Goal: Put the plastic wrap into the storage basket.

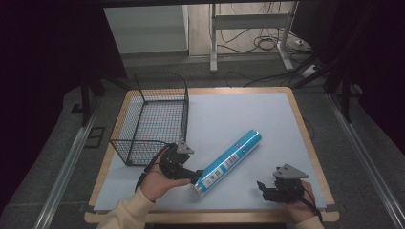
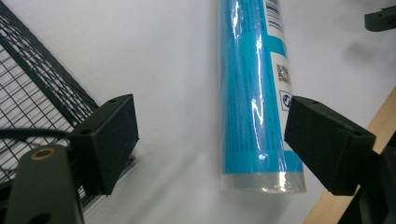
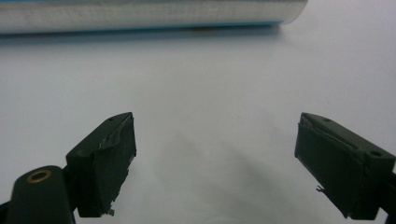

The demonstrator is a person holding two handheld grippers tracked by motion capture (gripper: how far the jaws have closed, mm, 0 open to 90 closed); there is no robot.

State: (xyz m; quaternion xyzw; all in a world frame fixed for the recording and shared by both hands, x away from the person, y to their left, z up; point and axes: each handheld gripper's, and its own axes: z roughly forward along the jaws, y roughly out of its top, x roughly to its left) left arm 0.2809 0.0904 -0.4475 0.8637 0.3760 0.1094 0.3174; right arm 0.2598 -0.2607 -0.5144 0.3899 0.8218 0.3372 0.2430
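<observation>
While the blue tube (image 1: 230, 160) lies slantwise beside the wire basket (image 1: 152, 119), I hold my left gripper (image 2: 210, 144) wide open around its near end, gripping nothing; my right gripper (image 3: 215, 163) gapes empty.

Tube (image 1: 230, 161) was bright blue with a white label panel carrying dark print and a small square code; its near end was clear and silvery, glossy wrap over the blue. From the right tool's view the tube (image 3: 140, 14) read as silver-grey with a thin blue edge. Basket (image 1: 152, 118) was black wire in a fine square grid. Table (image 1: 248, 119) was covered in a plain pale blue-white sheet, with a light wood border. Left tool (image 1: 195, 174) was black, grey three-cornered plate on top; right tool (image 1: 261, 187) the same black and grey. Sleeve (image 1: 125, 212) was cream. Floor (image 1: 43, 157) was dark grey.
</observation>
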